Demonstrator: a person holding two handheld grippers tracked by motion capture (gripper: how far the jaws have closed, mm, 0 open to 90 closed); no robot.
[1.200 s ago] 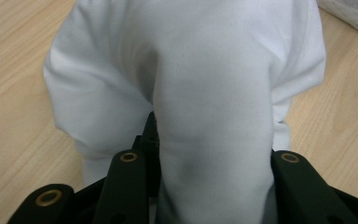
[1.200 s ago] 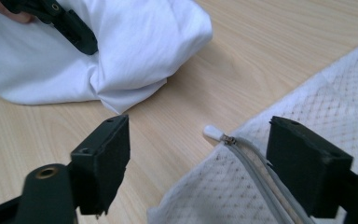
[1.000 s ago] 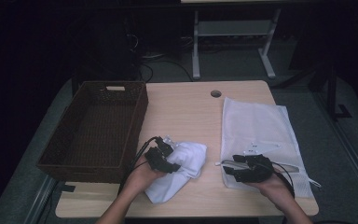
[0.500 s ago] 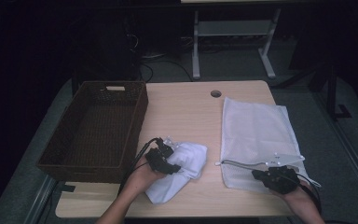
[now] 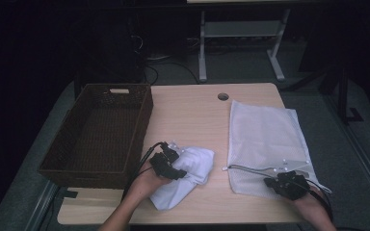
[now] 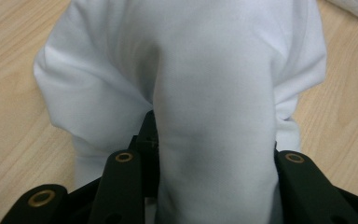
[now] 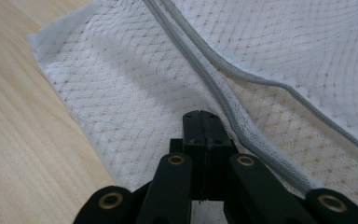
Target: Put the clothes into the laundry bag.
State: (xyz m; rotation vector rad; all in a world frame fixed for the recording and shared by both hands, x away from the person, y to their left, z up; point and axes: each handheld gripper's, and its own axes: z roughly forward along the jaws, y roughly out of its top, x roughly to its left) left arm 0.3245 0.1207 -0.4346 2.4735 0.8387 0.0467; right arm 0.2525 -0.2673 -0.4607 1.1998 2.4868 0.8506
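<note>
White cloth [image 6: 214,93] lies bunched ahead of my left gripper [image 5: 166,164], a thick fold clamped between its jaws. To its right, my right gripper [image 5: 289,184] rests on the mesh bag's [image 7: 121,93] near edge, jaws pressed together beside the grey zipper [image 7: 223,93], holding nothing I can make out.

I see pale wood-grain on the table [image 5: 192,115], smooth and matt. The white garment [image 6: 214,93] under my left tool [image 5: 169,163] is soft knit cloth, finely ribbed, no sheen. The laundry bag [image 7: 121,84] is open white mesh with a woven grey zipper tape. The basket [image 5: 96,130] is dark brown wicker, rough-woven. Both tools look like matt black plastic, my right tool [image 7: 200,121] with brass-coloured rivets.
</note>
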